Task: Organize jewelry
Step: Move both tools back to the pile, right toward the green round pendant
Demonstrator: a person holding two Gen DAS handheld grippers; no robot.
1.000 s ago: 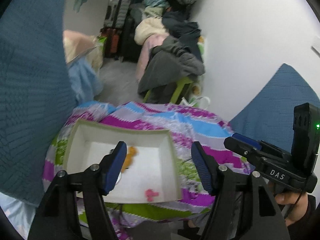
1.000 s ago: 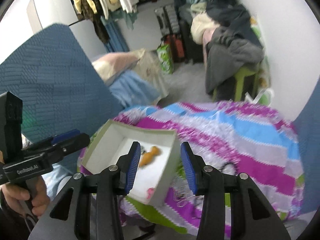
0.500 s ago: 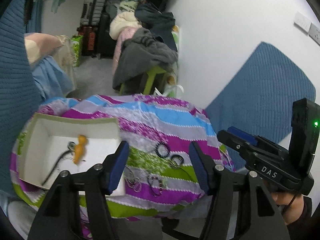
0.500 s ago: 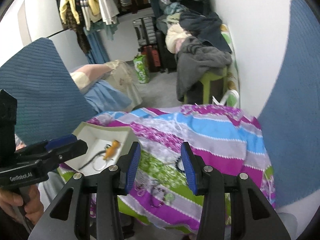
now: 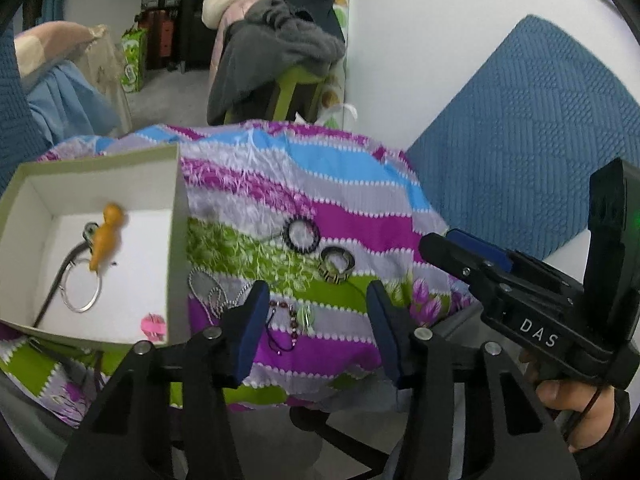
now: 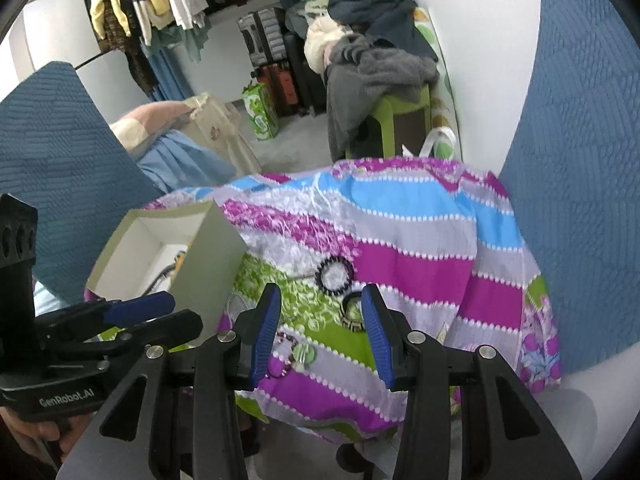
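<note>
A white open box (image 5: 176, 216) stands at the left of a small table under a striped cloth (image 5: 360, 184). It holds an orange figure (image 5: 105, 240), a silver hoop (image 5: 82, 290) and a pink piece (image 5: 153, 326). On the cloth lie a black beaded bracelet (image 5: 301, 235), a striped ring-like band (image 5: 337, 264), a silver chain (image 5: 208, 290) and a dark bead string with a green pendant (image 5: 294, 320). My left gripper (image 5: 316, 330) is open and empty above the bead string. My right gripper (image 6: 320, 330) is open and empty over the cloth's near edge; the box (image 6: 208, 256) and the bracelet (image 6: 334, 274) show there too.
A blue quilted panel (image 5: 520, 128) stands right of the table against a white wall, another (image 6: 56, 152) at the left. Beyond lie a green stool piled with clothes (image 6: 384, 80), suitcases (image 6: 276, 68) and hanging garments. The table's near edge drops to the floor.
Both grippers have swung right from over the box to over the loose jewelry on the cloth. Both stay open and empty.
</note>
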